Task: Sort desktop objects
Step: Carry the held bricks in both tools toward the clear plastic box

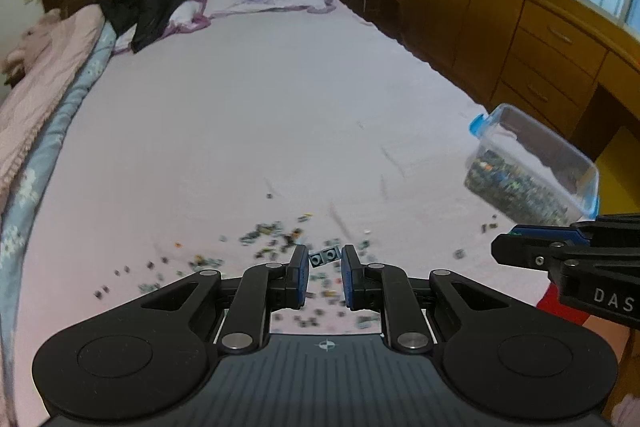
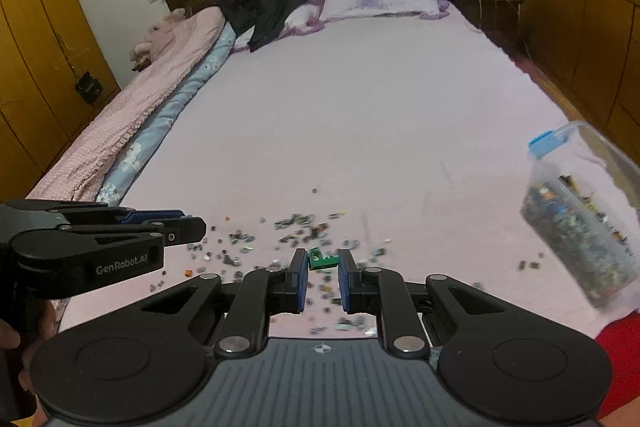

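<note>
Across the pink bed (image 1: 280, 99), a clear tub (image 1: 532, 171) of bricks sits near its right edge. My left gripper (image 1: 325, 257) clamps a grey brick (image 1: 325, 256); my right gripper (image 2: 323, 259) clamps a green brick (image 2: 320, 259) above scattered pieces (image 2: 296, 227) near the foot edge.

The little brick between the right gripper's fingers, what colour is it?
Green brick, clearest in the right wrist view.

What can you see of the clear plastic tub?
The tub is clear, boxy plastic with a blue latch at its rim and no lid in view. It stands on the pink sheet near the bed's right edge, leaning in both views. A layer of small mixed bricks fills its bottom. Neither gripper touches it.
</note>
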Available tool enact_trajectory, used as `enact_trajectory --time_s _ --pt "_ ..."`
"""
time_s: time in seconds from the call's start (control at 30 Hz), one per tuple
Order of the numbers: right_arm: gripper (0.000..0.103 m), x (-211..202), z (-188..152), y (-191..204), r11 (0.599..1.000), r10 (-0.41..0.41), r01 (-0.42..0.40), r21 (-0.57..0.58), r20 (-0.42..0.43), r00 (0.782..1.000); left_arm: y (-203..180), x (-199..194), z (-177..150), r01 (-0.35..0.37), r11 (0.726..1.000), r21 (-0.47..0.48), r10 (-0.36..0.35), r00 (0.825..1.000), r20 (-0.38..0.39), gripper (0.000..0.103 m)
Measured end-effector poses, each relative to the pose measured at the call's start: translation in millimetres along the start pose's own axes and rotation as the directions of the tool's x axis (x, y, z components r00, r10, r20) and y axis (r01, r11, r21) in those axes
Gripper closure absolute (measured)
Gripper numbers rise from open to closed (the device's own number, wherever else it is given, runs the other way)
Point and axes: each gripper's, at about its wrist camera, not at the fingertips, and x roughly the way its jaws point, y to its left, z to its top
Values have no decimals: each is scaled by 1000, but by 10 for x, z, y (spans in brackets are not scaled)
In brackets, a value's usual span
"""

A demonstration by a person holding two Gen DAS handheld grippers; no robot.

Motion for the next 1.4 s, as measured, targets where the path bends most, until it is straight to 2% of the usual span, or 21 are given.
enact_trajectory --time_s 0.27,0.53,0.77,0.87,1.07,1.4 --pt "86 -392 -8 -860 999 16 -15 -35 32 999 -669 -100 46 -11 999 -43 12 1000 28 84" --pt "86 -595 49 -1400 1000 9 -10 16 48 999 -1009 -124 268 -17 1000 24 16 999 48 84" --pt "86 -495 190 -1610 997 -72 72 2 29 997 -1141 163 492 57 996 64 -61 996 61 84" --pt "86 -409 284 -1655 994 -107 106 19 44 993 -1161 240 642 77 991 105 -87 991 101 84" --pt "86 -277 489 -1762 987 -148 142 74 77 986 -1224 346 822 113 983 146 -130 985 114 84" --pt "86 -272 590 -1860 981 -180 174 86 75 981 -1329 487 887 139 979 149 -154 984 92 84"
